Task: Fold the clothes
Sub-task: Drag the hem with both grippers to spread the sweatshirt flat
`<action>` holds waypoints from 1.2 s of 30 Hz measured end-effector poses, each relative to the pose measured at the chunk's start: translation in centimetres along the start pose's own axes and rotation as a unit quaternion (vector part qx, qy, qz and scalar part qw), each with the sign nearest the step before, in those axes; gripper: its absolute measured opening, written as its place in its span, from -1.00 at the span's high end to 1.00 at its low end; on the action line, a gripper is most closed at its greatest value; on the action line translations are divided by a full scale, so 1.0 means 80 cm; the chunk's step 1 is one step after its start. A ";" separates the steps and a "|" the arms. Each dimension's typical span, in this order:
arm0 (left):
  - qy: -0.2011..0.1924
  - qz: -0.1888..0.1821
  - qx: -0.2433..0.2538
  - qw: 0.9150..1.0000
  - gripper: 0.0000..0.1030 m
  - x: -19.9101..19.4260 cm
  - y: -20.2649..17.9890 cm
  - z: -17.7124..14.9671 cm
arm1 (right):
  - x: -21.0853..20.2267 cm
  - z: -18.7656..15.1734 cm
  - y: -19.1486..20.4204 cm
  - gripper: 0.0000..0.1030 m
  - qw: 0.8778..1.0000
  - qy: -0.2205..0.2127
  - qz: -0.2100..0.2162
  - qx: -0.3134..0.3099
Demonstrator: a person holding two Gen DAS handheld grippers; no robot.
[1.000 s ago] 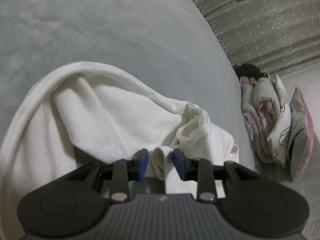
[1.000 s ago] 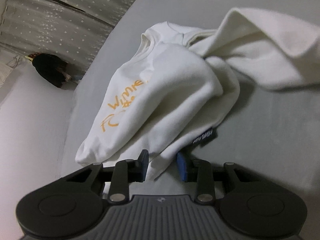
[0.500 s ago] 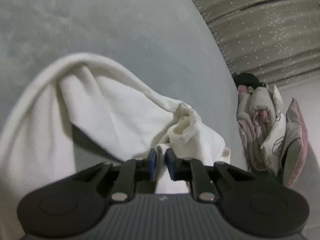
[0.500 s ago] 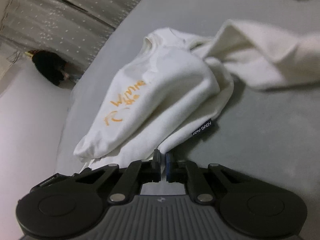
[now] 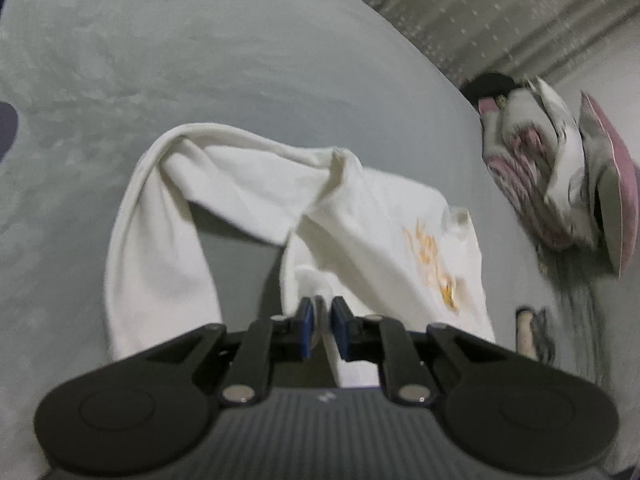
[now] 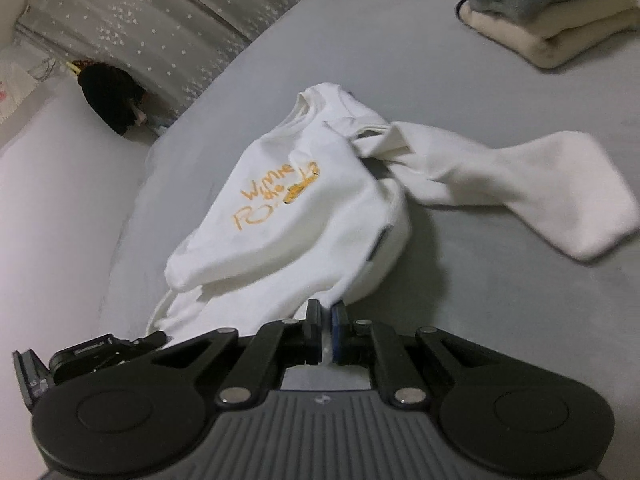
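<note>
Sweatshirt (image 6: 304,216): collar points away | left gripper (image 5: 320,326), right gripper (image 6: 326,330): jaws clamped on hem

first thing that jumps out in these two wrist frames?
The white sweatshirt with orange lettering lies crumpled mid-frame on the grey bed, one sleeve flung out to the right. Both the right gripper and the left gripper are shut on its fabric. A folded grey-and-cream stack sits at the top right.
</note>
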State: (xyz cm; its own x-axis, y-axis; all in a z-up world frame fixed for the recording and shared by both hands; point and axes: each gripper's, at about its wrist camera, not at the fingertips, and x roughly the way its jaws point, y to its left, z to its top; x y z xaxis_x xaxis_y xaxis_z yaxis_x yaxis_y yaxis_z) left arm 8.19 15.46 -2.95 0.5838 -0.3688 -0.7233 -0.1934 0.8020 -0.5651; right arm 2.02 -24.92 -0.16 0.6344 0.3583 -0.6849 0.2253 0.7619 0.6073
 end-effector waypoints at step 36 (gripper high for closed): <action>0.045 0.105 0.149 0.982 0.70 0.002 0.041 -0.082 | 0.004 -0.036 -0.065 0.77 0.991 0.057 -0.109 -0.044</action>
State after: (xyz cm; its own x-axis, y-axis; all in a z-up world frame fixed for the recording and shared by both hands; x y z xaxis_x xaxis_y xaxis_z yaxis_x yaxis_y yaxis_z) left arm 2.45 14.94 -7.51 0.4805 -0.2106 -0.8513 -0.0549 0.9616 -0.2689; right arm -1.06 -27.22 -4.65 0.4895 0.2339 -0.8401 0.2802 0.8701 0.4055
